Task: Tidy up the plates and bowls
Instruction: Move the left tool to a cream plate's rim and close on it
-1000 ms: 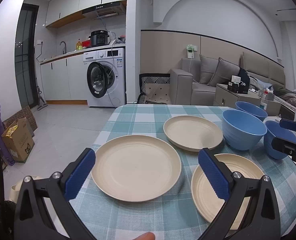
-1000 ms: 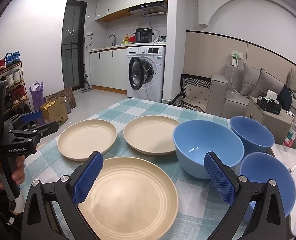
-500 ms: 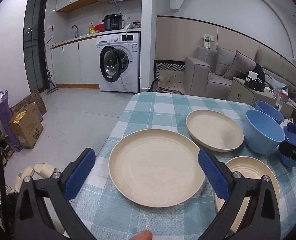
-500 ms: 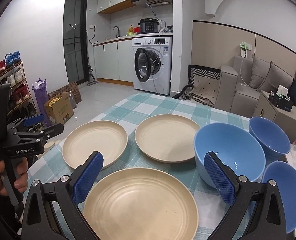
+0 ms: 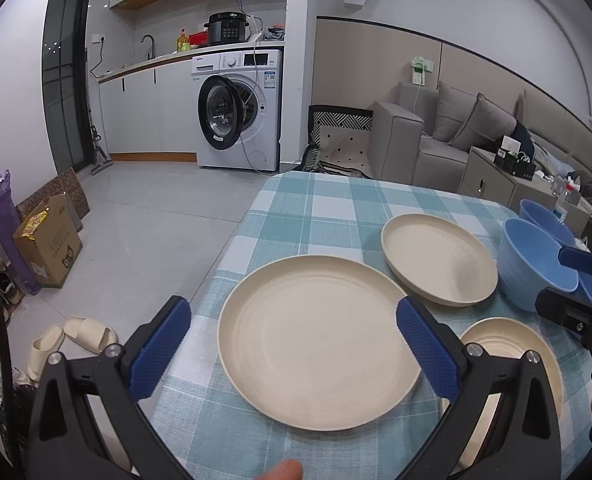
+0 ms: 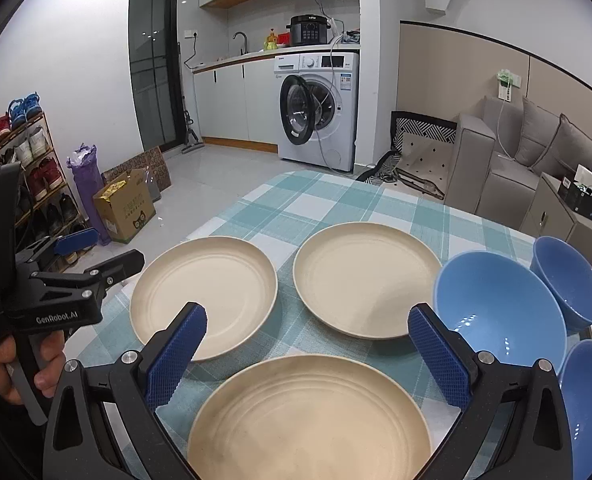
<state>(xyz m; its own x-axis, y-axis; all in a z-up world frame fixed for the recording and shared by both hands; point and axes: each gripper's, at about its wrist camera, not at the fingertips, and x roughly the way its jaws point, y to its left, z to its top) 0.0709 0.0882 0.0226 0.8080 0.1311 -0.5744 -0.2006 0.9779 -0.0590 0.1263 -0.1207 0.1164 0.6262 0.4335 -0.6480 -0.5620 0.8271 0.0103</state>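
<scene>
Three cream plates lie on the checked tablecloth: a left plate [image 5: 315, 356] [image 6: 204, 296], a far plate [image 5: 437, 258] [image 6: 365, 278] and a near plate [image 6: 307, 420] [image 5: 511, 364]. Three blue bowls stand at the right: a large bowl [image 6: 499, 312] [image 5: 535, 264], a far bowl [image 6: 567, 280] and a near bowl [image 6: 591, 404]. My left gripper [image 5: 292, 344] is open, hovering above the left plate and holding nothing. My right gripper [image 6: 307, 352] is open over the near plate's far rim, also with nothing between its fingers.
The table's left edge [image 5: 224, 264] drops to a tiled floor with slippers [image 5: 72, 340] and a cardboard box [image 5: 48, 240]. A washing machine [image 5: 240, 108] with its door open stands behind. A grey sofa [image 5: 447, 136] lies at the back right.
Both grippers moved left and dropped lower toward the table. The left plate now sits between my left fingers' line of sight. Neither gripper took hold of anything.
</scene>
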